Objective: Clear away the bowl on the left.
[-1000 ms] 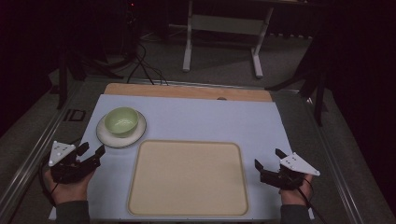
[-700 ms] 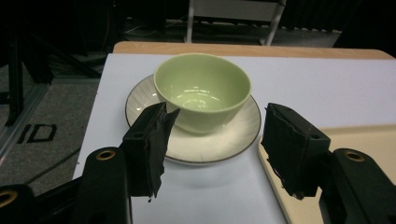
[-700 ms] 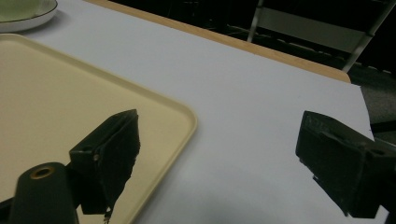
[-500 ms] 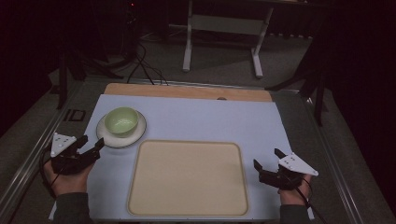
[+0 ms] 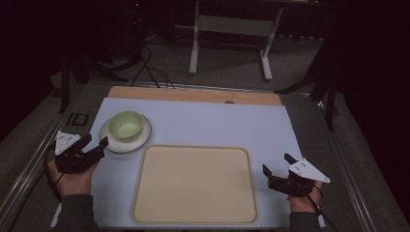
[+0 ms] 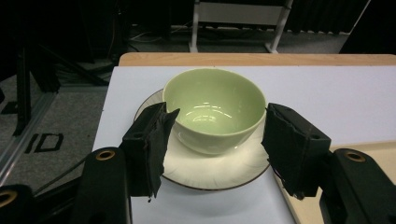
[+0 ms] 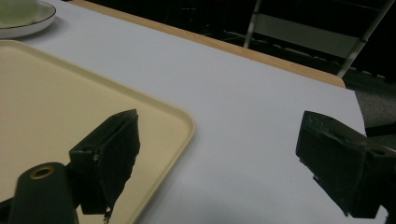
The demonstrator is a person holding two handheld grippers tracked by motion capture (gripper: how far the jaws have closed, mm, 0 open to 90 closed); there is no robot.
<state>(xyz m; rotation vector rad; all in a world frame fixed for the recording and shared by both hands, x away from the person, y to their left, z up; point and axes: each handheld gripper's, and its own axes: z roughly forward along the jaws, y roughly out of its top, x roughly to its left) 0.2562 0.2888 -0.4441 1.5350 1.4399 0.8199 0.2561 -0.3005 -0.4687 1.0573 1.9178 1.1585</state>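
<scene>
Green and glossy, the bowl sits on a cream saucer just off the far left corner of the beige tray, which serves as the landmark on the pale blue table. Left of the tray, the left gripper has its jaws spread wide either side of the bowl and saucer, and whether they touch cannot be told. Off the tray's right edge, the right gripper is agape over bare table, holding nothing.
</scene>
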